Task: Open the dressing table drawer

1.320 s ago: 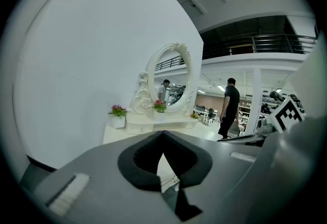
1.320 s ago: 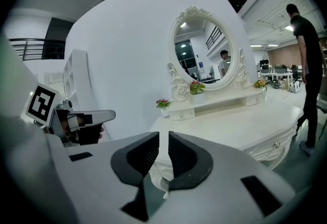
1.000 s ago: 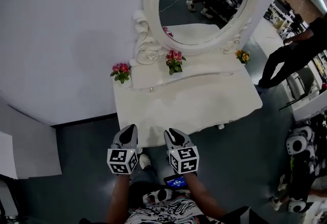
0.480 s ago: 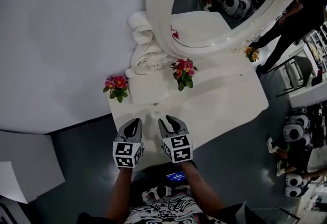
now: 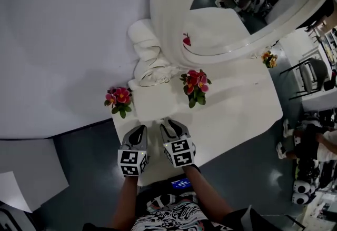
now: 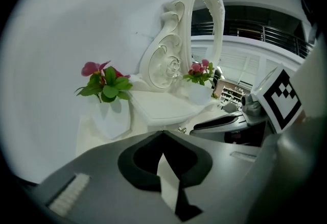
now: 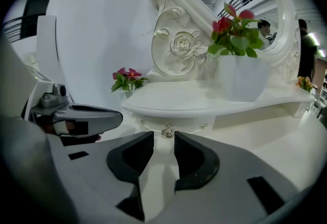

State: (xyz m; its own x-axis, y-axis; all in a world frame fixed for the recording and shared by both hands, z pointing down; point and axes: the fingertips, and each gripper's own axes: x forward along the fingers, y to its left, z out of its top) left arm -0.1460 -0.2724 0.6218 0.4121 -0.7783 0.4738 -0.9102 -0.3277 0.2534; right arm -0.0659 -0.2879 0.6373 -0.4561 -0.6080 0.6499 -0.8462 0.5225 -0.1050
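Drawer (image 7: 184, 125) not yet opened. It appears flush under the desk (image 7: 286, 139) shelf (image 7: 204, 101). My right claw (image 7: 159, 139), its empty jaws opening, stops just short of the knob (image 7: 167, 131) — grasp and pull remain. Left claw (image 6: 162, 133) closed, empty.

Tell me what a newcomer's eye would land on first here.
The huge ornate white mirror dominates, rising at the back of the white dressing table, with pink flowers at the table's left corner and a second bunch on the shelf below the mirror. In front, the left tool and right tool hang side by side over the tabletop. The right tool's jaws are opening, empty, aimed at a small drawer knob.
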